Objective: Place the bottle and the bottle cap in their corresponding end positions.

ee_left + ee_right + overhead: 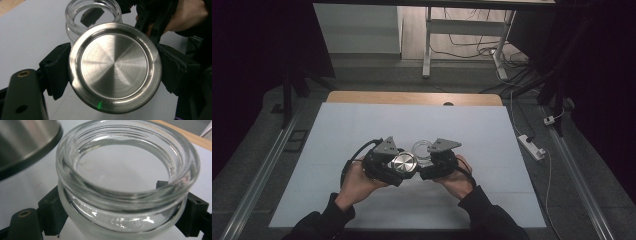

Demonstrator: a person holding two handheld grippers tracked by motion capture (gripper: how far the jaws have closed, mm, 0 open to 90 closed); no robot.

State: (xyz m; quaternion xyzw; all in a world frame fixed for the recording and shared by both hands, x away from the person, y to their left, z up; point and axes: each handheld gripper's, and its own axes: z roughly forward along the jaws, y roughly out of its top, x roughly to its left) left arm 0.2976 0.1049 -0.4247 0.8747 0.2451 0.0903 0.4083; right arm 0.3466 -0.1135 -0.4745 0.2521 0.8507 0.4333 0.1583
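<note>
My left gripper (398, 166) is shut on a round brushed-metal lid (404, 163). In the left gripper view the lid (115, 67) faces the camera, pinched at its rim between both black pads (58, 71). My right gripper (431, 159) is shut on a clear glass jar (422, 149) with a threaded, open mouth. The right gripper view shows the jar (125, 182) held around its body, just under the neck, by the pads (51, 212). The lid (25, 142) hangs close by at its upper left, apart from the jar. Behind the lid in the left gripper view stands the jar (93, 15).
A white sheet (362, 125) covers the table, whose wooden far edge (412, 97) shows. A white power strip (532, 146) and cables lie on the floor at the right. A desk frame (428, 45) stands at the back. Dark curtains flank both sides.
</note>
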